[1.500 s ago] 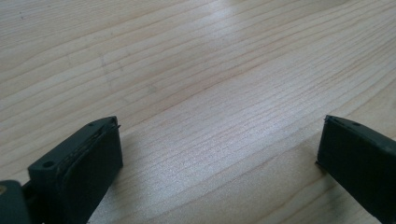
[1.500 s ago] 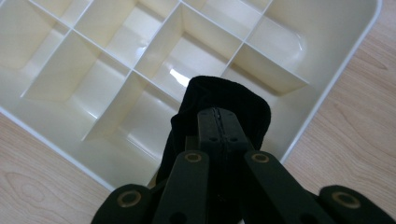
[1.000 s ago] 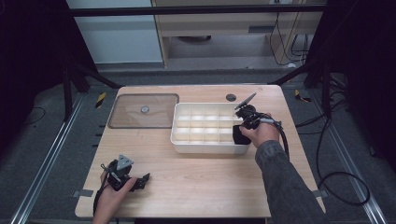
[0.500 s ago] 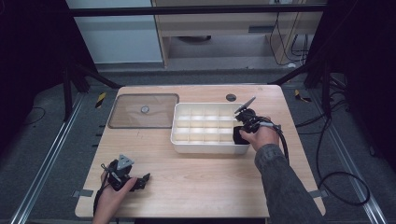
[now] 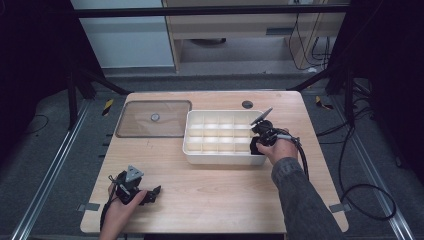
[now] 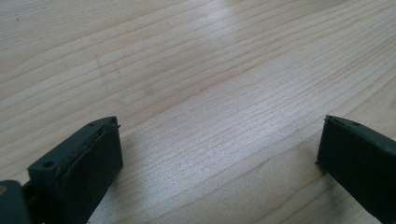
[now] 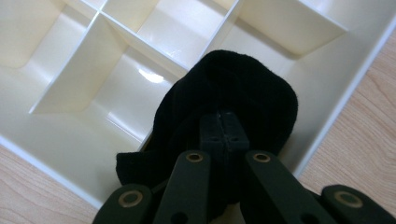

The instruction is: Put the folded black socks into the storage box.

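The fingers (image 7: 222,126) of the right gripper (image 7: 222,122) are pressed together, and between them they pinch a black cloth (image 7: 233,100). It looks like a soft knitted piece, bunched up into a rounded lump. The lump bulges away from the jaws, toward the inside of the tray (image 7: 70,144), and one loose flap hangs back beside the gripper, over the tray's near wall. So the long axis of the cloth runs along the jaws, from the near wall toward the middle of the tray. The cloth sits over the corner compartment, where the near wall meets the right end wall.

In the high view the right gripper (image 5: 256,142) is at the near right corner of the tray (image 5: 220,157), with the cloth (image 5: 254,147) as a dark patch there.

The left gripper (image 6: 219,154) has its fingers (image 6: 88,163) spread wide with nothing between them, low over the table (image 6: 196,70). In the high view the left gripper (image 5: 152,192) is well apart from the tray, toward the near left. A clear lid (image 5: 150,120) lies just beside the tray's left end.
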Tool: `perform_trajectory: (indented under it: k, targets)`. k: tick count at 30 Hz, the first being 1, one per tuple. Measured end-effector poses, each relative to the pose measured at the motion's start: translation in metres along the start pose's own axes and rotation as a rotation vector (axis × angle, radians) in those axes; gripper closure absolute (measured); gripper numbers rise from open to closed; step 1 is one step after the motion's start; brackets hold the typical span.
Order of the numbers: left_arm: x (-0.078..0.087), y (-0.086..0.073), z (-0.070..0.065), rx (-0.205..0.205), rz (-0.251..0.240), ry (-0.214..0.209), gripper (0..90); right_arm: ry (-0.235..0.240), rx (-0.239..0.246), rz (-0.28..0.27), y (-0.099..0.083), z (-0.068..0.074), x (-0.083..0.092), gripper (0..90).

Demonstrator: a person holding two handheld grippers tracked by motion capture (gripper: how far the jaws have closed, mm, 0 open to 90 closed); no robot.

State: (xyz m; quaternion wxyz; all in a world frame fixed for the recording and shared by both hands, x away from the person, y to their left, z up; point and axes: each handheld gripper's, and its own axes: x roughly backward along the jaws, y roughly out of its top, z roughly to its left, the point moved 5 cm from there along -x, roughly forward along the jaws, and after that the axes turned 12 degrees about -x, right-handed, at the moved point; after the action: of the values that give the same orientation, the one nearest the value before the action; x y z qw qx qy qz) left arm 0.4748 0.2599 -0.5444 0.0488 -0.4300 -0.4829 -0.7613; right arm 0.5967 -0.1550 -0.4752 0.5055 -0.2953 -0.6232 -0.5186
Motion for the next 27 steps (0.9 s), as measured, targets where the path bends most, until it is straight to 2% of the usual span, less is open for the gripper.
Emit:
perform_trajectory:
  k: [27]
  targets:
    - [-0.0001,0.0003,-0.0002,-0.008,0.004,-0.003,0.0,-0.005,-0.005,0.005,-0.0015,0.0006,-0.0015,90.0]
